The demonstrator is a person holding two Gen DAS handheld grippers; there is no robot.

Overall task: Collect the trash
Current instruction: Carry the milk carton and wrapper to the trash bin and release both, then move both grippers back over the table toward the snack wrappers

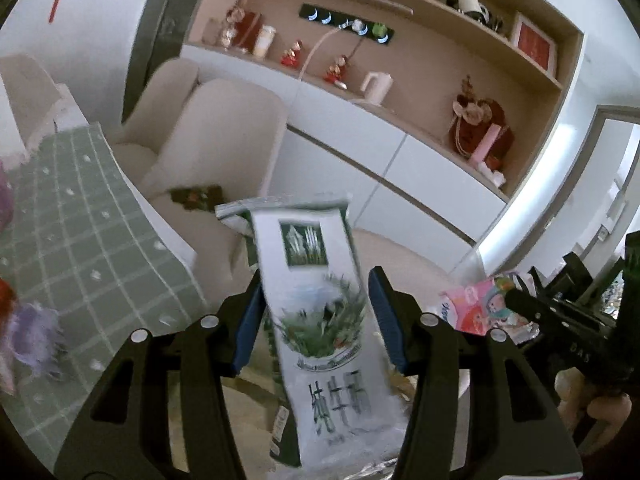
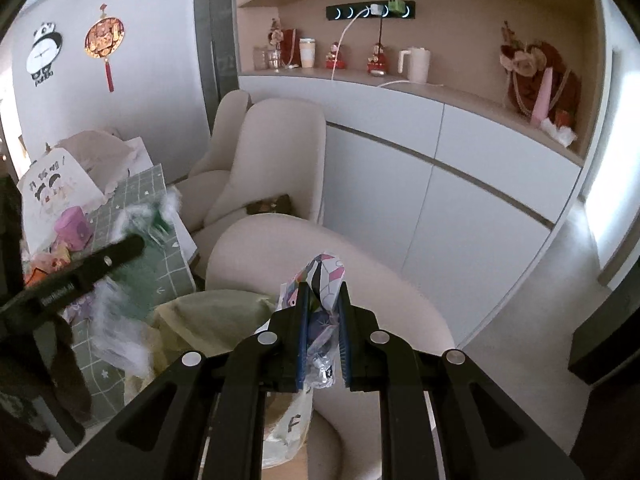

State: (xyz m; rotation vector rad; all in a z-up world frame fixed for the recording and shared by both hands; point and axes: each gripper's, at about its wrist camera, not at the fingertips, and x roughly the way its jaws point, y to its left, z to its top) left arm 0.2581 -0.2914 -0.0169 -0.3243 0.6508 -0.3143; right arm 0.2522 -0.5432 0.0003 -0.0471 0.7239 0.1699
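A white and green milk carton (image 1: 320, 320) stands upright between the fingers of my left gripper (image 1: 316, 292). The blue pads stand apart from its sides, so the jaws are open. The carton looks blurred. My right gripper (image 2: 323, 300) is shut on a crumpled patterned wrapper (image 2: 326, 280) and holds it above a beige chair. The right gripper also shows in the left wrist view (image 1: 560, 312), with a pink wrapper (image 1: 484, 308) beside it. The left gripper shows blurred in the right wrist view (image 2: 80, 272).
A table with a green checked cloth (image 1: 80, 240) is at the left, with purple and red items on it. Beige chairs (image 2: 280, 152) stand beside it. A yellowish bag (image 2: 208, 320) lies below my right gripper. White cabinets and shelves (image 2: 440, 140) fill the background.
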